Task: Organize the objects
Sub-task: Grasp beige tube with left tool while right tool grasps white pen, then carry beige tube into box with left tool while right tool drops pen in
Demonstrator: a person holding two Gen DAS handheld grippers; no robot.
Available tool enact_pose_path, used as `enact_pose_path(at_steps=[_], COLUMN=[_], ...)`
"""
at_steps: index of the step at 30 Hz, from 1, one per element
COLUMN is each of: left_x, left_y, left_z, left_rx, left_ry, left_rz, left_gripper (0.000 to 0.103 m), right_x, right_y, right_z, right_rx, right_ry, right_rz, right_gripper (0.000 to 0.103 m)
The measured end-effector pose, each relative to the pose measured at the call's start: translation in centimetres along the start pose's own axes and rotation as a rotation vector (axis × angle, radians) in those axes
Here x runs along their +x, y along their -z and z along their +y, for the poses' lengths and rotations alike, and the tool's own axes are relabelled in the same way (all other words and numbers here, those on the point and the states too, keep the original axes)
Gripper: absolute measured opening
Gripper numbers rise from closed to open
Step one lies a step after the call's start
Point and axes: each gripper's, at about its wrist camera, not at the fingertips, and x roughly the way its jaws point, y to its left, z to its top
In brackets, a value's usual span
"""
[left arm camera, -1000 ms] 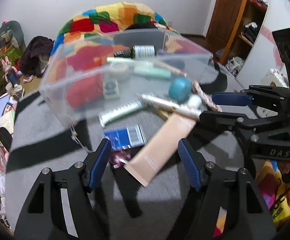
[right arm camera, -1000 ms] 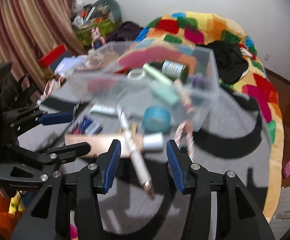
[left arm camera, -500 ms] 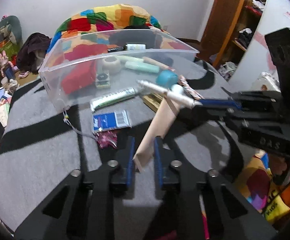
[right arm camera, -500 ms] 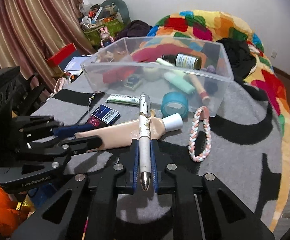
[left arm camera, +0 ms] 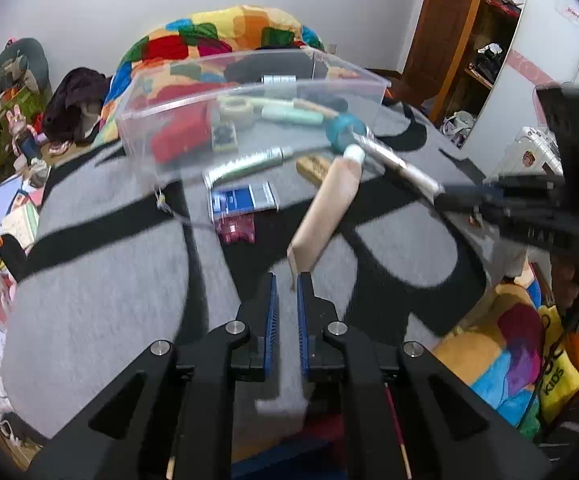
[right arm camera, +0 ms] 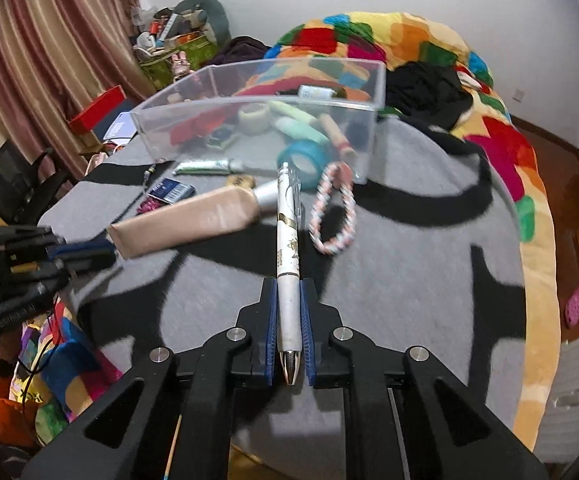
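My left gripper (left arm camera: pixel 285 280) is shut on the crimped end of a beige cosmetic tube (left arm camera: pixel 325 204), whose white cap points toward the clear plastic bin (left arm camera: pixel 249 88). In the right wrist view the same tube (right arm camera: pixel 185 220) juts from the left gripper (right arm camera: pixel 89 250) at the left. My right gripper (right arm camera: pixel 288 286) is shut on a white pen (right arm camera: pixel 287 240) that points at the bin (right arm camera: pixel 257 100). The left wrist view shows that pen (left arm camera: pixel 393 160) in the right gripper (left arm camera: pixel 461 194). Both items hang just above the grey blanket (right arm camera: pixel 409 280).
In front of the bin lie a teal tape roll (right arm camera: pixel 303 156), a braided ring (right arm camera: pixel 333 208), a blue card pack (right arm camera: pixel 171 191), a green-silver tube (right arm camera: pixel 205 167) and a pink wrapper (left arm camera: pixel 236 227). The bin holds several items. A colourful quilt (right arm camera: pixel 369 36) lies behind.
Both grippers were open a second ago and closed, the left on the tube's end and the right on the pen. Both have since drawn back from the bin with their items.
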Motion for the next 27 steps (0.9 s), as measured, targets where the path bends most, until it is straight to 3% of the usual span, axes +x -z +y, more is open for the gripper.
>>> enact_pose_path(at_steps=[6,17,19,24,27], left_x=[1.2,7.1,7.3,7.2,6.8], left_y=[-2.8,-6.3,-6.4,-6.0,-5.5], left_z=[-1.0,-2.0,-2.4,-3.4,-3.7], left_rx=[0.063,0.121,0.131,0.137,0.137], left_ry=[0.000,0.084,0.085,0.065,0.037], left_rz=[-0.001,0.134,0.132,0.113,0.093], left_gripper=[0.033,0.033,0.030,0.011,0.008], right_x=[0.4,1.7,2.0,2.5,2.2], right_y=[0.5,-1.1,-1.4,-1.5,-1.3], right_z=[-0.5,0.1,0.2,0.6,0.9], right_rx=[0.006,-0.018,-0.020,-0.027,-0.030], right_ry=[-0.010,0.021,0.023,0.052,0.060], right_rz=[0.021,0.034,0.030,0.000,-0.013], right_gripper=[0.010,0.015,0.017,0.017,0.010])
